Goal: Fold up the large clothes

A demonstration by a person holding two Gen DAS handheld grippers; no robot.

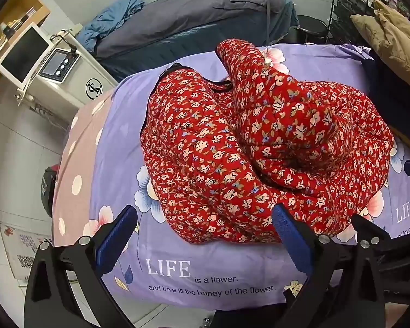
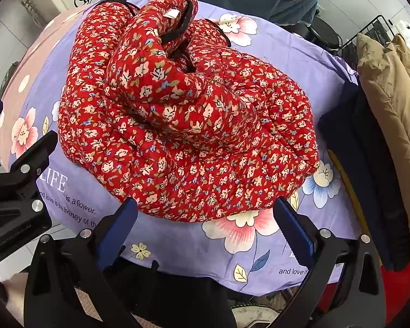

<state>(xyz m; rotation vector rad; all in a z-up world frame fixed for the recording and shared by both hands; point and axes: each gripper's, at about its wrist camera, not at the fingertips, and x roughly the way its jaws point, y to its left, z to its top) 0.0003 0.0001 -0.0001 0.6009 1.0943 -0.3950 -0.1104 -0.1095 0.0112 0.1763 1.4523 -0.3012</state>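
A red quilted jacket with a small flower print (image 1: 246, 147) lies bunched on a table covered by a purple floral sheet (image 1: 205, 281). One sleeve (image 1: 259, 63) lies folded over its body. It also shows in the right wrist view (image 2: 183, 125), its sleeve (image 2: 155, 54) on top. My left gripper (image 1: 205, 213) is open and empty at the jacket's near hem. My right gripper (image 2: 205, 210) is open and empty at the near hem, further right. The left gripper's body (image 2: 16, 186) shows at the left edge of the right wrist view.
A tan padded coat (image 2: 391, 104) and dark navy clothes (image 2: 363, 169) are piled at the table's right side. A massage bed with grey and blue covers (image 1: 194, 24) stands behind. A white machine cabinet (image 1: 60, 82) and a black stool (image 1: 313, 27) stand nearby.
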